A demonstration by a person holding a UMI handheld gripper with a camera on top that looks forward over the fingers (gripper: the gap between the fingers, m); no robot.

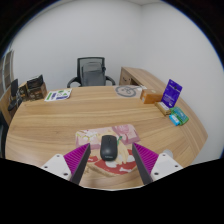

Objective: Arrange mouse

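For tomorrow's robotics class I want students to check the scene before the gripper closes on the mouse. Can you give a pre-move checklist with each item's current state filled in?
1. Mouse lies between the two fingers: ok, with a gap on each side.
2. Gripper open wide enough to pass the mouse: ok.
3. Mouse rests on the mouse pad, not lifted: ok.
4. Both pads clear of the mouse's sides, not yet pressing: ok.
5. Desk beyond the mouse pad free for moving the mouse: ok; the purple box and other items sit near the far edges.
6. Mouse cable or wireless: cannot tell.
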